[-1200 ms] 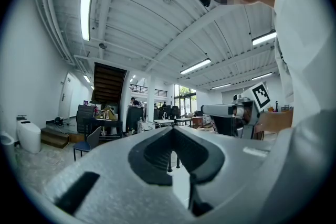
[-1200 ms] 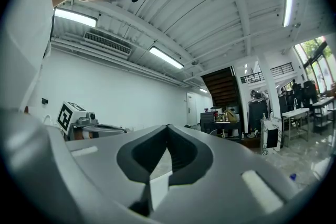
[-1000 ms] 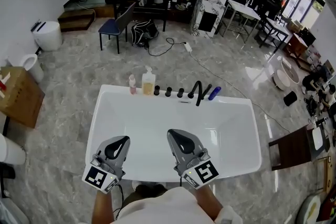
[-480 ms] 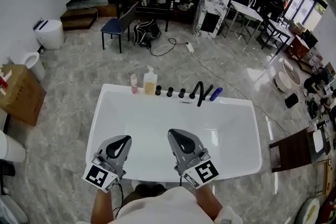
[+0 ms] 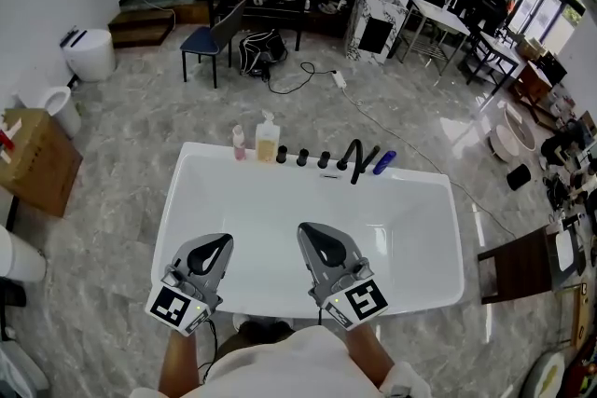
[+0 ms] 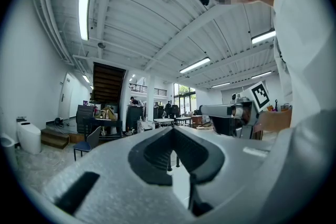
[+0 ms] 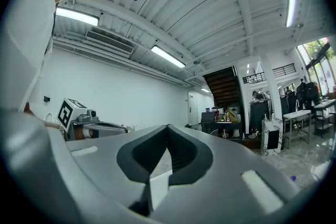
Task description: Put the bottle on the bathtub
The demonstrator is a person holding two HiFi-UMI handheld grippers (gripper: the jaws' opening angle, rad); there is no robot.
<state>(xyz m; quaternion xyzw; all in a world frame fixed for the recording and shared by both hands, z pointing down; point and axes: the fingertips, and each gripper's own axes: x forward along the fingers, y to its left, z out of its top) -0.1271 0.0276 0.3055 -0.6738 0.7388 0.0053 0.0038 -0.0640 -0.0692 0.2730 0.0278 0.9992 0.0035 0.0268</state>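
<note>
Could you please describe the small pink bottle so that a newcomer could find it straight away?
Find the large white bathtub on the grey marble floor and follow its far rim. The small pink bottle stands at the left end of the row there, shorter than the pale yellow pump bottle beside it.

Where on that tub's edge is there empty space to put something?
On the bathtub, the far rim's middle is crowded, from the pink bottle and pump bottle past the black knobs and faucet to the blue bottle. Free: its far corners beyond them, and both side rims.
</note>
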